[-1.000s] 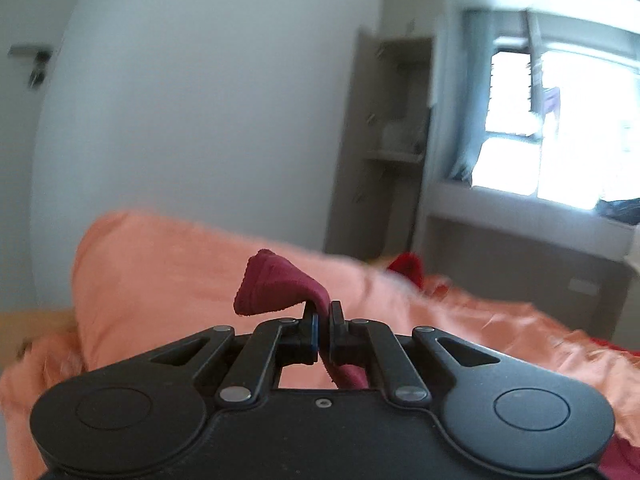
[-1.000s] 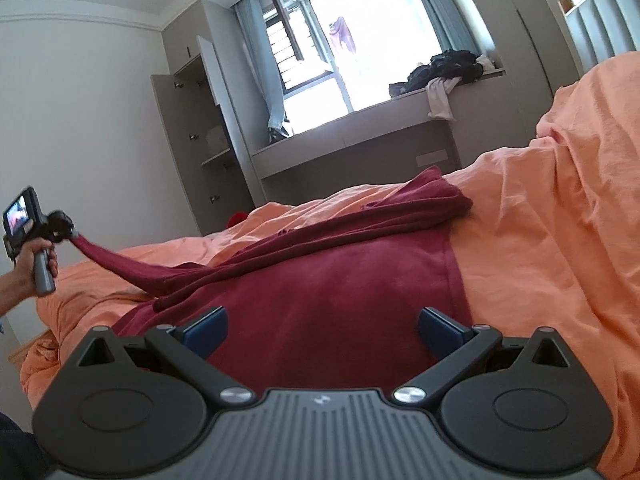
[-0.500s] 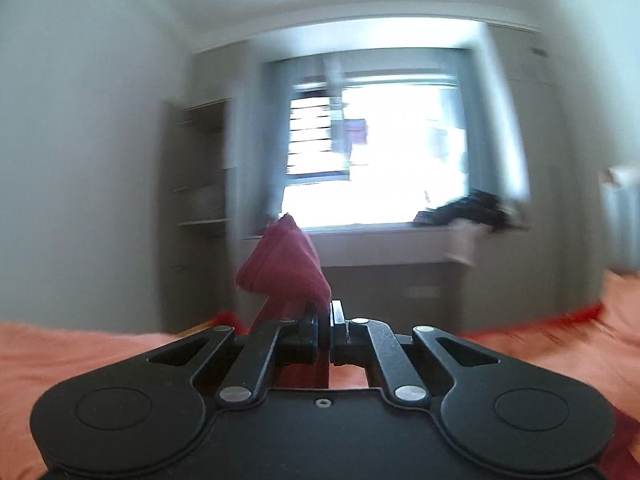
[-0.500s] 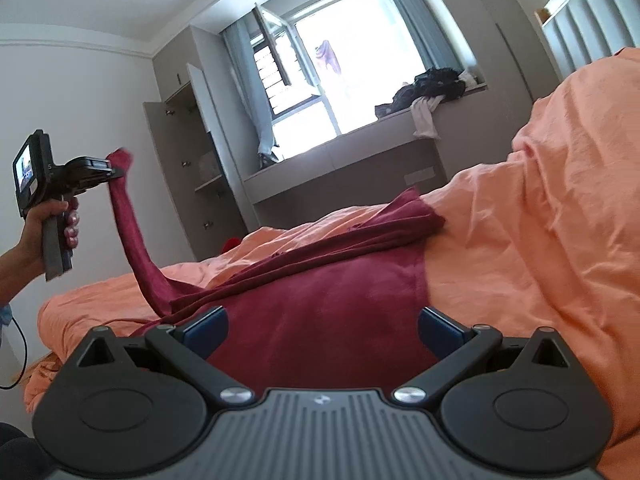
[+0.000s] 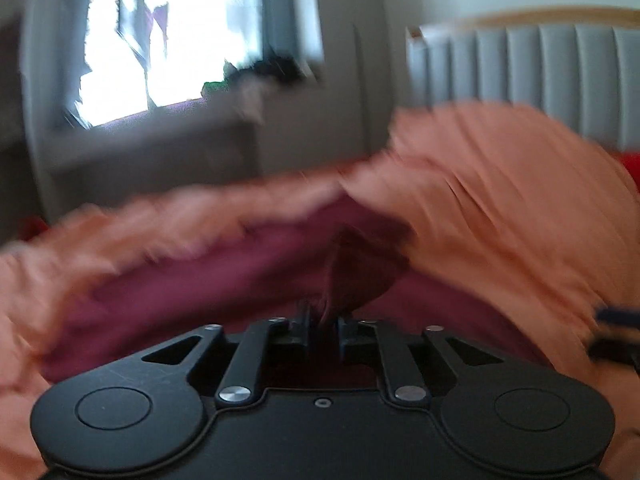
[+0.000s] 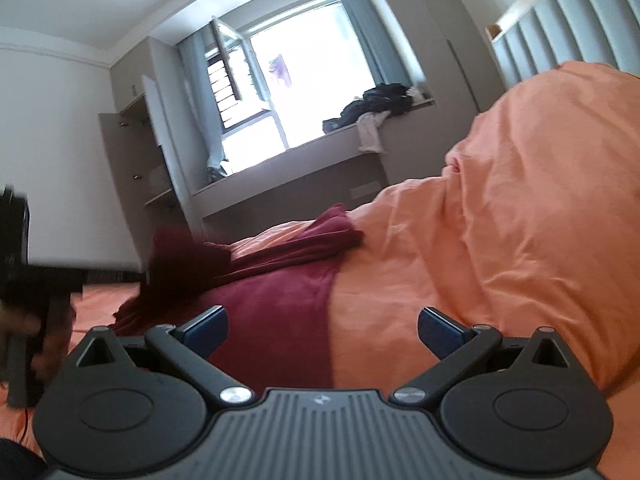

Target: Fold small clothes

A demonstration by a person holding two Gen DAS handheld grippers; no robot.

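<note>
A dark red garment [image 6: 276,300] lies spread on the orange bed cover [image 6: 520,220]. My left gripper [image 5: 323,326] is shut on a corner of the dark red garment [image 5: 352,276] and holds it over the rest of the cloth; the view is blurred by motion. In the right wrist view the left gripper [image 6: 36,280] shows at the far left, with the pinched cloth bunched in front of it. My right gripper [image 6: 322,330] is open and empty, low over the garment's right edge.
The orange cover rises in a big mound [image 5: 500,184] at the right. A grey padded headboard [image 5: 540,68] stands behind it. A window ledge with dark clothes [image 6: 380,104] and an open wardrobe [image 6: 140,168] lie beyond the bed.
My left gripper has swung the held corner up from the bed's left side, then right and down over the garment. The right gripper has stayed open and almost still.
</note>
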